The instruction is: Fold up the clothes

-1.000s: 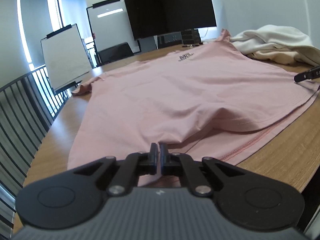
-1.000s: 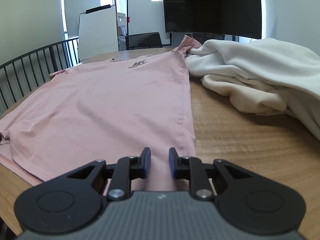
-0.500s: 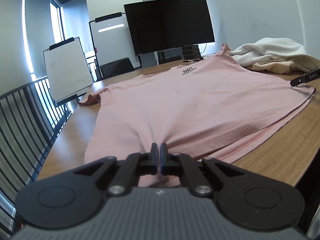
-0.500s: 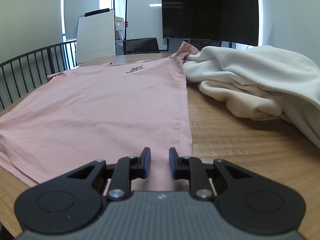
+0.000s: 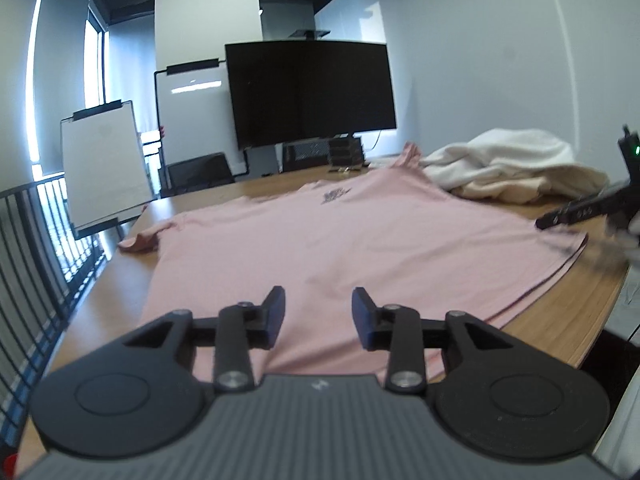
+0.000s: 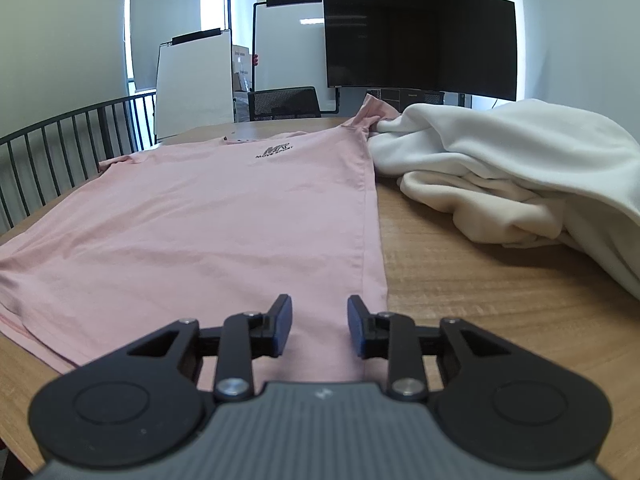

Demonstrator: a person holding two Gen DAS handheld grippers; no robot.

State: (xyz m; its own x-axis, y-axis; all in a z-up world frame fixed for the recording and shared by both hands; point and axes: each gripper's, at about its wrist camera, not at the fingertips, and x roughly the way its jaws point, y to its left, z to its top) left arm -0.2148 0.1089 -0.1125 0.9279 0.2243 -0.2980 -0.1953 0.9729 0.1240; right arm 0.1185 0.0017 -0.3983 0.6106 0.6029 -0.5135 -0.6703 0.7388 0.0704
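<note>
Wooden table [image 6: 500,304] ahead carries the pink shirt [image 5: 340,240] flat beneath both my jaws, my left gripper [image 5: 318,316] having just let go its hem and my right gripper [image 6: 318,324] spread wider, so smoothing seems done and folding can start.

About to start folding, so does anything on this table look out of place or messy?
The pink T-shirt lies mostly flat, but its far sleeve rides up on the crumpled white garment pile beside it.
</note>
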